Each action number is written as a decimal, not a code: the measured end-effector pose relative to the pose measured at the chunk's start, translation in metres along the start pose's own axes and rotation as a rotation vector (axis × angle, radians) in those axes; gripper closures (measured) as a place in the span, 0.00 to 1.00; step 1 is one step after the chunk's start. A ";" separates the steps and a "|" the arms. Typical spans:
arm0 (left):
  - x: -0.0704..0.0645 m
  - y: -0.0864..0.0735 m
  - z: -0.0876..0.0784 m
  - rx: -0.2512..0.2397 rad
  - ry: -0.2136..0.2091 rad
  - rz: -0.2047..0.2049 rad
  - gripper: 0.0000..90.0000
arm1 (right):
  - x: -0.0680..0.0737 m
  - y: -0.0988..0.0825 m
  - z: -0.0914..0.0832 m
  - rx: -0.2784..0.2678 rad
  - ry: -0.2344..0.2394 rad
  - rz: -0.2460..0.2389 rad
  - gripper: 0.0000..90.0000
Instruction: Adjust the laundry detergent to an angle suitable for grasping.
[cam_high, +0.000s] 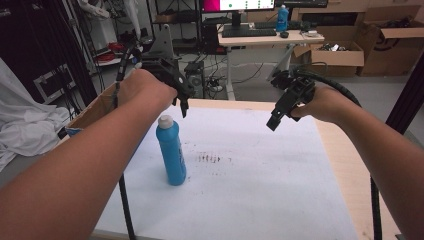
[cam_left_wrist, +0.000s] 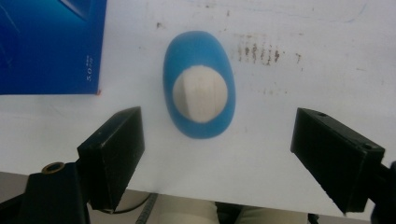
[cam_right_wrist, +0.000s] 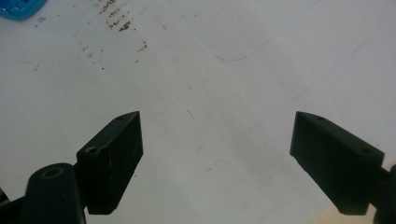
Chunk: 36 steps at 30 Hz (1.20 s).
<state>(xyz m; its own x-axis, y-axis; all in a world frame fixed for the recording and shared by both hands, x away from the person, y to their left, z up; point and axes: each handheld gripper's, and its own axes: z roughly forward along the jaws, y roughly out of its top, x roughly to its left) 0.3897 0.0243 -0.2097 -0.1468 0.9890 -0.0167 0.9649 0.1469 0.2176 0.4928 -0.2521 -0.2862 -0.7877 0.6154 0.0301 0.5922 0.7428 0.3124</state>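
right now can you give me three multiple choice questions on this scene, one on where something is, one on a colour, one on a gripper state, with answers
1. Where does the blue bottle stand?
A. on the white sheet, below the left gripper
B. in the cardboard box
C. between the right gripper's jaws

2. What colour is the bottle's cap?
A. red
B. white
C. black

3. How do the left gripper's jaws stand?
A. shut on the bottle
B. shut on nothing
C. open, wide apart

Answers:
1. A, the high view shows it upright on the sheet under the left gripper.
2. B, the left gripper view looks down on a whitish cap.
3. C, that view shows both jaws spread, touching nothing.
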 end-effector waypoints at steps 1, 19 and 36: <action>0.001 0.001 0.002 0.003 0.007 0.003 0.20 | 0.000 0.001 0.001 -0.003 0.002 -0.005 0.19; 0.008 0.018 0.036 0.025 -0.017 -0.023 0.20 | -0.012 0.002 0.013 0.030 0.005 0.006 0.19; 0.015 0.014 0.064 0.044 -0.031 -0.034 0.20 | -0.013 0.001 0.021 0.039 0.014 0.001 0.19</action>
<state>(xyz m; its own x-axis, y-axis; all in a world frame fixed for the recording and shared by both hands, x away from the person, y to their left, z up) 0.4151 0.0423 -0.2693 -0.1739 0.9833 -0.0537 0.9682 0.1806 0.1731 0.5075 -0.2541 -0.3064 -0.7894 0.6123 0.0439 0.5988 0.7521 0.2753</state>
